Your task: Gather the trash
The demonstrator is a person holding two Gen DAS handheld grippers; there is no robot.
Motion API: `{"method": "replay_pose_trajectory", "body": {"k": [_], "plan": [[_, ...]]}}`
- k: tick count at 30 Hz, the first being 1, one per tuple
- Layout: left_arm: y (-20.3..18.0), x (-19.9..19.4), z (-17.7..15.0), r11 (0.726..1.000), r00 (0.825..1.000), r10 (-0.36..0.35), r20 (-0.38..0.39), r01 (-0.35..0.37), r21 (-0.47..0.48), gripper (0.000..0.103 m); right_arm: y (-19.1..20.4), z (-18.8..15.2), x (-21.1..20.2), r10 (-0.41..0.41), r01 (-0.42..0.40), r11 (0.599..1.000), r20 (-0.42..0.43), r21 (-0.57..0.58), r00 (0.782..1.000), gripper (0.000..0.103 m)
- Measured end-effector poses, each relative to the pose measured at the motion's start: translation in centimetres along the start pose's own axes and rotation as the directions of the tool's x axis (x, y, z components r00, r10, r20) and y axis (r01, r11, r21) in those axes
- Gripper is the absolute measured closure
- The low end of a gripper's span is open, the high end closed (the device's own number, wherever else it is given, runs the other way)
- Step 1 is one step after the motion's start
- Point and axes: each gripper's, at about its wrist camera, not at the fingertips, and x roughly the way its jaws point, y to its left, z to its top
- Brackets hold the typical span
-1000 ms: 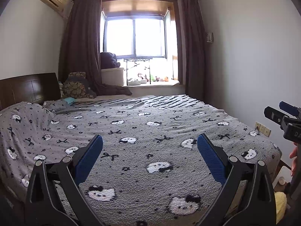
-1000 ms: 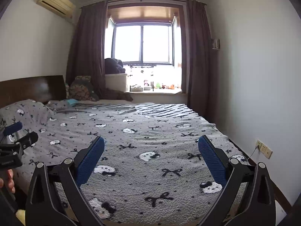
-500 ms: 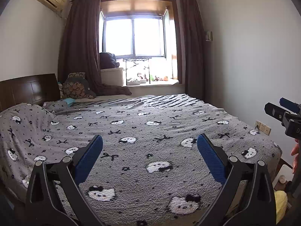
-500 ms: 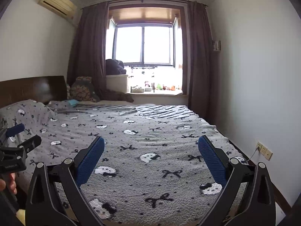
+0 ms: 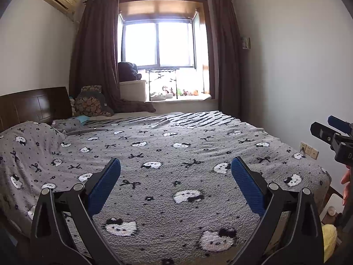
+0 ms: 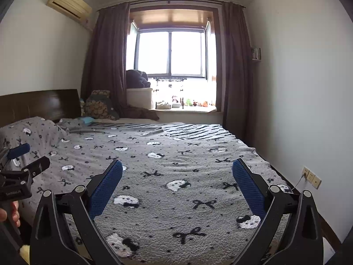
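Both grippers are held above the foot of a bed [image 5: 176, 145] covered by a grey cat-and-bow blanket. My left gripper [image 5: 175, 165] is open and empty, its blue pads wide apart. My right gripper [image 6: 177, 167] is open and empty too. The right gripper also shows at the right edge of the left wrist view [image 5: 331, 132], and the left gripper at the left edge of the right wrist view [image 6: 19, 170]. No clear piece of trash shows on the bed; a small pale flat item [image 6: 152, 131] lies far up the blanket, too small to identify.
A dark headboard [image 5: 33, 106] and pillows [image 5: 92, 103] stand at the left. A window sill [image 5: 181, 97] with small items lies beyond the bed. A white wall with sockets [image 5: 308, 151] runs along the right. A yellow fluffy thing [image 5: 328, 238] and a small white table [image 5: 333, 205] sit at lower right.
Both views have tilted slightly, so the room sits a little higher in the frame. Both grippers stay open and empty.
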Motion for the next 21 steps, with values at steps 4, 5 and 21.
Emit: {"method": "replay_pose_trajectory", "body": {"k": [4,5,21], "plan": [[0.18,-0.09,0.11,1.0,1.0,0.003,0.003,-0.003,-0.002,0.008,0.01,0.07,-0.03,0.002,-0.002,1.0,0.004,0.0,1.0,0.003],[0.2,-0.13,0.13,1.0,1.0,0.003,0.004,-0.003,-0.002,0.008,0.01,0.09,-0.07,0.003,-0.003,1.0,0.005,-0.001,1.0,0.003],[0.46,-0.34,0.17,1.0,1.0,0.01,0.001,-0.01,-0.003,0.008,0.25,0.11,-0.09,0.008,-0.008,1.0,0.003,0.0,1.0,0.003]]}}
